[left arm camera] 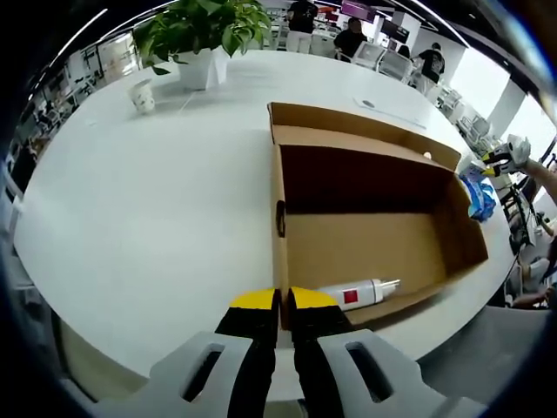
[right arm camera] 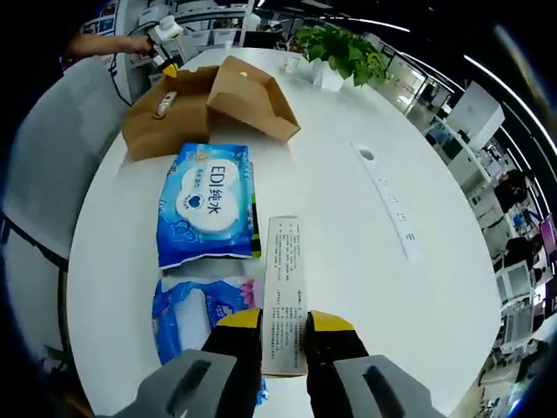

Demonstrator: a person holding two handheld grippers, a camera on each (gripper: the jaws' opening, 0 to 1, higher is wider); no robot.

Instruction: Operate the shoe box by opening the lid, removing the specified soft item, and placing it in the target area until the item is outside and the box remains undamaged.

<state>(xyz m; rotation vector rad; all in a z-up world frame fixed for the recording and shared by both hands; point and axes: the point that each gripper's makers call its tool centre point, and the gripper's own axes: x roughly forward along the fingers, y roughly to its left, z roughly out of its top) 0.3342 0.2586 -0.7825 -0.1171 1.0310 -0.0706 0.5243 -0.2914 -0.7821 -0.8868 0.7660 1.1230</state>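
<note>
L gripper (left arm camera: 283,300) fingers pinch box (left arm camera: 365,235) wall; hard pull may tear it. R gripper (right arm camera: 283,324) fingers pinch paper strip (right arm camera: 285,287) beside wipes (right arm camera: 209,205), not soft item.

The left tool (left arm camera: 281,306) pinches the open shoe box (left arm camera: 365,235) wall.

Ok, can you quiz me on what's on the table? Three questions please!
1. True or false: the shoe box is open on top.
2. What lies inside the box? A) a white bottle with a red label B) a shoe C) a cup
3. Fill in the gap: the big wipes pack lying on the white table is mostly ____ in colour.

Key: 1 true; 2 A; 3 blue.
</note>
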